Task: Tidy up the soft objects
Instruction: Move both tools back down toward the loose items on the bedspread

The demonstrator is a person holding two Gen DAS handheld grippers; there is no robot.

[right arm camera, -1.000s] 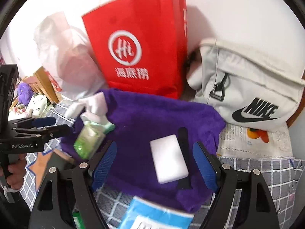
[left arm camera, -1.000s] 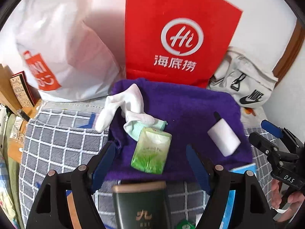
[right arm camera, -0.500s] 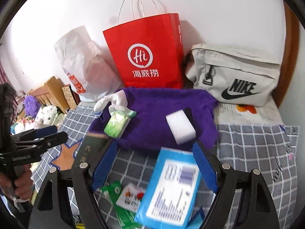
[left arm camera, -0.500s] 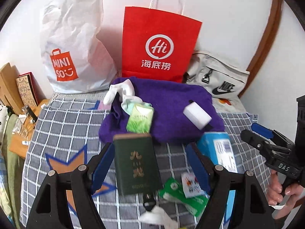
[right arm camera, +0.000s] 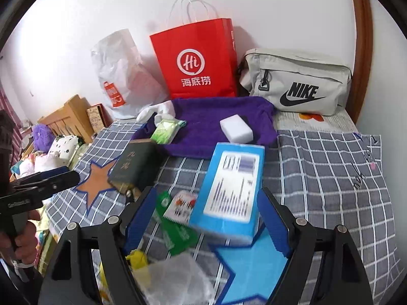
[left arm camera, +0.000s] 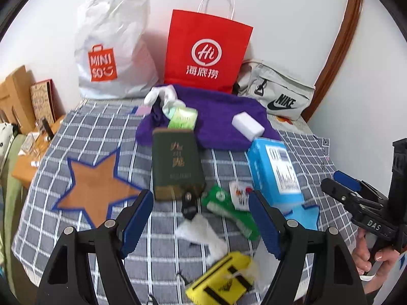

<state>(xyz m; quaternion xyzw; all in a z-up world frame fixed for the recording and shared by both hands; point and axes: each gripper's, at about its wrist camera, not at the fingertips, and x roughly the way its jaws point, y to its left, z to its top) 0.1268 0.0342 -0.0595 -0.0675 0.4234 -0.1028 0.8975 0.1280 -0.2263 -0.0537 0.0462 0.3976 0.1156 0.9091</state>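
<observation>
Purple towel [left arm camera: 218, 117]: spread flat at the far end of the checked bedspread [left arm camera: 76, 137], just in front of the red paper bag [left arm camera: 207, 50]; its near edge is partly covered by the dark green box [left arm camera: 175, 162].
White sock [left arm camera: 162, 95]: bunched on the towel's far left corner, one end hanging off the edge.
Green tissue pack [left arm camera: 183, 119]: lies on the towel beside the sock, touching the green box's far end.
White sponge block [left arm camera: 248, 124]: sits on the towel's right part, apart from the tissue pack.
Hard to make out: the yellow item [left arm camera: 221, 277] and the clear crumpled plastic [left arm camera: 203, 233] in the foreground are blurred; the small green and white packets [left arm camera: 229, 203] cannot be read.
Cut off: the blue box [right arm camera: 229, 190] hides part of a blue star patch; the grey Nike bag [right arm camera: 297, 81] is half hidden behind the red bag in the left view.
Left gripper [left arm camera: 201, 223]: jaws wide apart, nothing between them, hanging above the clutter.
Right gripper [right arm camera: 206, 221]: jaws wide, framing the blue box's near end without visible contact.
</observation>
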